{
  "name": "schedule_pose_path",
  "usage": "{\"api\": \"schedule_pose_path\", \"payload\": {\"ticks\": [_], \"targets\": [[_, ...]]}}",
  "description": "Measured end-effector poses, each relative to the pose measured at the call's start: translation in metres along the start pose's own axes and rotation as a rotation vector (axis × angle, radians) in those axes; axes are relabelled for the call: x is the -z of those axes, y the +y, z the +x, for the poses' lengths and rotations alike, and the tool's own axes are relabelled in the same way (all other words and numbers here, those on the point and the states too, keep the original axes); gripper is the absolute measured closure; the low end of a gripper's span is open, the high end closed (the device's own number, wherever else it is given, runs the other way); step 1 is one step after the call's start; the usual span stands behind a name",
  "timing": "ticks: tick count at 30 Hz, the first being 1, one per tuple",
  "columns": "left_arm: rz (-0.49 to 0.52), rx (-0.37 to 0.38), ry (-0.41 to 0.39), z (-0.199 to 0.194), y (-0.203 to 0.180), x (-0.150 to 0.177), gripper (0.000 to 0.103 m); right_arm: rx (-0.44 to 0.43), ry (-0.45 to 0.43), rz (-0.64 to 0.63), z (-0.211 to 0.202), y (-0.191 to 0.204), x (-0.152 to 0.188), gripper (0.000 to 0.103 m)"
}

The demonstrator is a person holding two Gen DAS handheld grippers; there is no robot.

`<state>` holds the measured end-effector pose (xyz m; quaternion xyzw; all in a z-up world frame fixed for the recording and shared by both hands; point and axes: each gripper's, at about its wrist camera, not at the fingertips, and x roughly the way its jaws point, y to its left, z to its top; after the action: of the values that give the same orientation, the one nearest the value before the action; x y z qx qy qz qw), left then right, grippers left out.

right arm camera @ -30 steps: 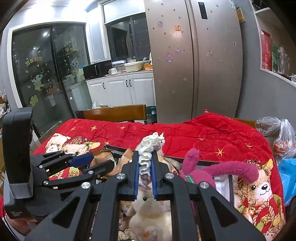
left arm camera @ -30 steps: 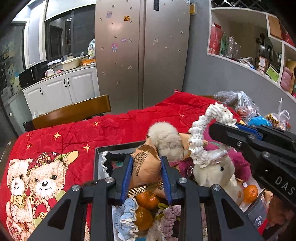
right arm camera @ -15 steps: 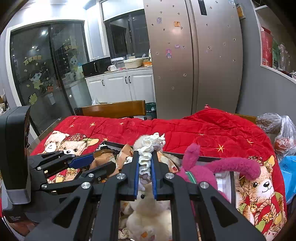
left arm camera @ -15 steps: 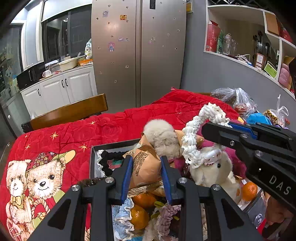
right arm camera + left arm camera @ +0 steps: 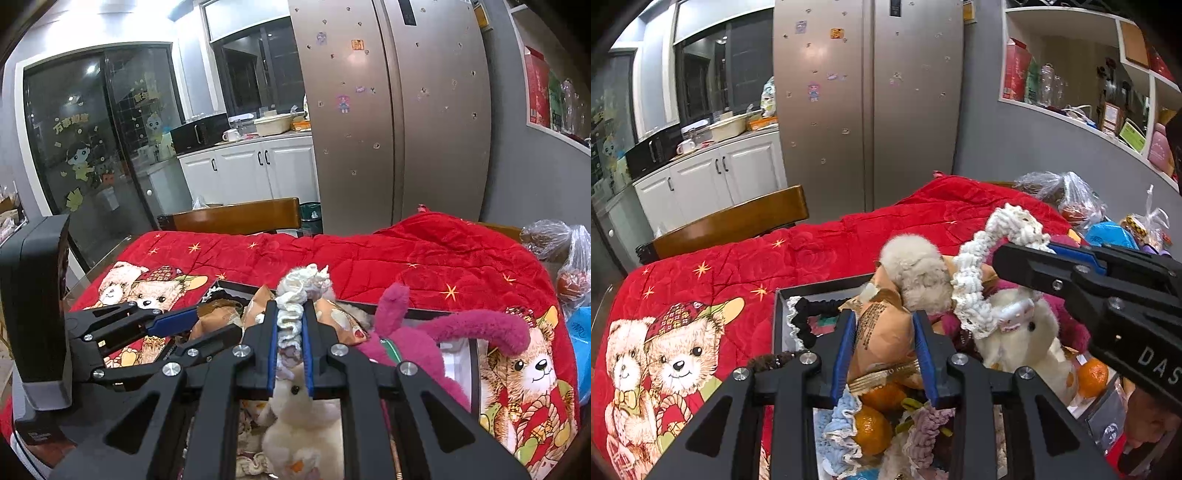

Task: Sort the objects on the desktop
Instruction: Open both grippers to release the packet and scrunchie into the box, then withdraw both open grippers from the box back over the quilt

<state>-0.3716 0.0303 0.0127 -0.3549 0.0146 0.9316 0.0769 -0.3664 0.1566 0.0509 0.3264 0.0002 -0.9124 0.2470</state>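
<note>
Not much has changed lately: right gripper (image 5: 290, 336) stays clamped on the white scrunchie (image 5: 299, 295) mid-frame, left gripper (image 5: 884, 343) loosening around the snack bag (image 5: 882, 332) over the tray (image 5: 777, 314). Sorting's stalled.

Overfilled black rectangular box (image 5: 783, 295) on red quilt, two items lifted.

Crinkled tan paper snack bag (image 5: 882, 332) upright, pinched between blue pads above orange tangerines (image 5: 871, 424). Cream crocheted scrunchie (image 5: 975, 266) arched up, clamped at top end, draped over white plush rabbit (image 5: 1023, 339). Fluffy beige pompom (image 5: 916, 269) behind bag. Magenta plush toy (image 5: 461, 328) at box's right side. Black scrunchie (image 5: 809, 314) in far left corner.
</note>
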Motion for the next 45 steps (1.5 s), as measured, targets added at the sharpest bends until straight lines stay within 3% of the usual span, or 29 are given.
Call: {"api": "schedule_pose_path", "payload": {"ticks": [3, 7, 9, 10, 12, 16, 30, 35, 39, 43, 45], "targets": [[-0.023, 0.014, 0.004, -0.001, 0.004, 0.0, 0.061, -0.03, -0.007, 0.021, -0.001, -0.004, -0.001, 0.09], [-0.039, 0.01, -0.016, -0.006, 0.007, -0.002, 0.038, -0.038, -0.028, 0.026, -0.004, -0.007, -0.003, 0.088], [-0.04, -0.006, -0.046, -0.01, 0.007, -0.003, 0.031, -0.055, -0.046, 0.051, -0.007, -0.011, -0.004, 0.072], [-0.042, -0.021, -0.06, -0.011, 0.007, -0.004, 0.026, -0.07, -0.054, 0.072, -0.009, -0.015, -0.005, 0.052], [-0.035, -0.028, -0.072, -0.012, 0.007, -0.004, 0.025, -0.102, -0.073, 0.103, -0.013, -0.018, -0.006, 0.031], [-0.019, -0.024, -0.077, -0.013, 0.006, -0.005, 0.025, -0.115, -0.105, 0.148, -0.022, -0.029, -0.01, 0.02], [-0.02, -0.045, -0.075, -0.013, 0.01, -0.006, 0.024, -0.108, -0.112, 0.143, -0.026, -0.033, -0.01, 0.018], [-0.021, -0.045, -0.115, -0.026, 0.012, -0.009, 0.024, -0.103, -0.116, 0.108, -0.036, -0.024, -0.013, 0.018], [-0.032, -0.032, -0.158, -0.047, 0.014, -0.011, 0.024, -0.092, -0.138, 0.052, -0.061, -0.004, -0.018, 0.015], [-0.062, -0.008, -0.22, -0.086, 0.015, -0.007, 0.024, -0.078, -0.202, 0.006, -0.105, 0.018, -0.017, 0.002], [-0.074, 0.016, -0.248, -0.107, 0.012, -0.003, 0.018, -0.089, -0.236, -0.005, -0.13, 0.026, -0.013, 0.0]]}}
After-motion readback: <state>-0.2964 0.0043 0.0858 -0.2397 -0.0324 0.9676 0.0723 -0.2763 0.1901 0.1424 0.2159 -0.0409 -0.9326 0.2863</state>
